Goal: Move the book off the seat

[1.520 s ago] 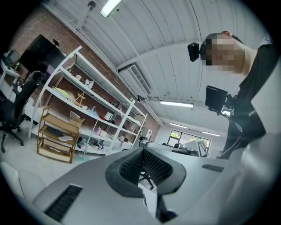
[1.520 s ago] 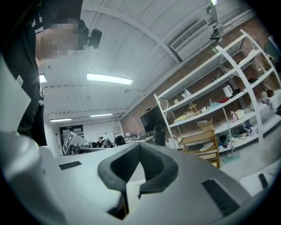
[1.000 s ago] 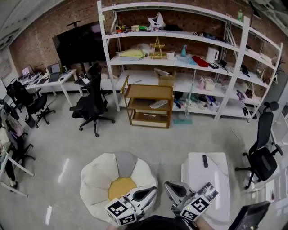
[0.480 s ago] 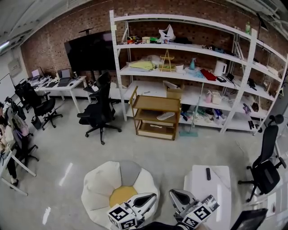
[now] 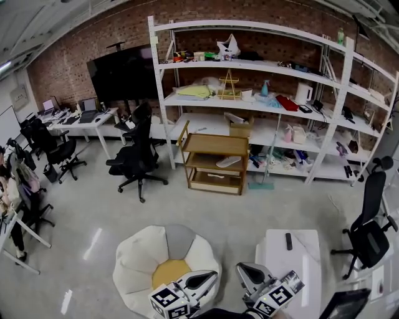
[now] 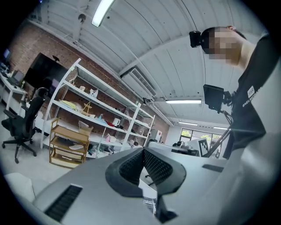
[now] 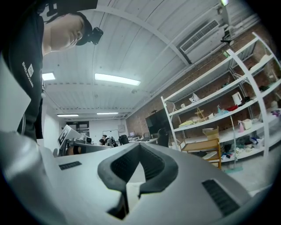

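Right tool (image 7: 139,146) — jaws together, empty

Ahead of you, white shelving (image 5: 249,106) runs along the brick wall, with a cardboard box (image 5: 240,126) on a lower shelf. A wooden cart (image 5: 215,146) stands just in front of it. A black office chair (image 5: 137,156) stands left of the cart, with a television (image 5: 121,71) behind. On your right, a remote (image 5: 288,241) lies near the far edge of a white table (image 5: 274,249).

A red brick wall (image 5: 56,68) backs tall white shelving (image 5: 199,121); a wooden cart (image 5: 215,144) and black office chairs (image 5: 134,159) stand on the glossy grey floor (image 5: 206,209) under a ceiling strip light (image 6: 102,12).
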Tool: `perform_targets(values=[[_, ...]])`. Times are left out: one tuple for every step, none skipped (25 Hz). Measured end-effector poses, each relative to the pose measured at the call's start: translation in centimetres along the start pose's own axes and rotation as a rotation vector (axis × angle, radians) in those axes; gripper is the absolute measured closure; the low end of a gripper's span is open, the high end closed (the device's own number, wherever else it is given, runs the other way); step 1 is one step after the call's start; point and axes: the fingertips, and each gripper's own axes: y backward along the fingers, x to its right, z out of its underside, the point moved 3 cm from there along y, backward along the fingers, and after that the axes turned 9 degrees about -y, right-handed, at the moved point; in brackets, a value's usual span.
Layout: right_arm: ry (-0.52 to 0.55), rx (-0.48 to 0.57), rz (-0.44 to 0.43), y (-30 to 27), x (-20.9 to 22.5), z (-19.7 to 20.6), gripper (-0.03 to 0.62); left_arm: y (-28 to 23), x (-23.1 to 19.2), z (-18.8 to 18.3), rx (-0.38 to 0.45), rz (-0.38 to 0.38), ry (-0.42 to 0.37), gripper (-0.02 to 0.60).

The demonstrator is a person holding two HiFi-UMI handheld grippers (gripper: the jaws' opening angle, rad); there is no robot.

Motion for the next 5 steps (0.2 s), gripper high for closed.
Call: perform_targets(values=[[0.001,-0.001,0.003,0.08,0.11,0.02,0.582,0.02,-0.01,0.15,-0.009,-0.008,-0.013,0.577],[0.002,-0.002,0.005,0.16,0.19,0.06,0.582,0.03,0.03,0.25,-0.017,-0.017,-0.035,0.577],[0.003,-0.003,0.007,0.25,0.24,0.1,0.582,0.02,0.12,0.32,-0.022,-0.025,-0.06,0.577],[0.003,-0.003,0.009,0.34,0.28,0.15,0.582,0.02,0.25,0.37,-0.025,-0.031,-0.084,0.577],[0.003,-0.004,0.01,0.43,0.32,0.2,0.582,0.02,0.38,0.42,-0.028,-0.037,-0.107,0.577]])
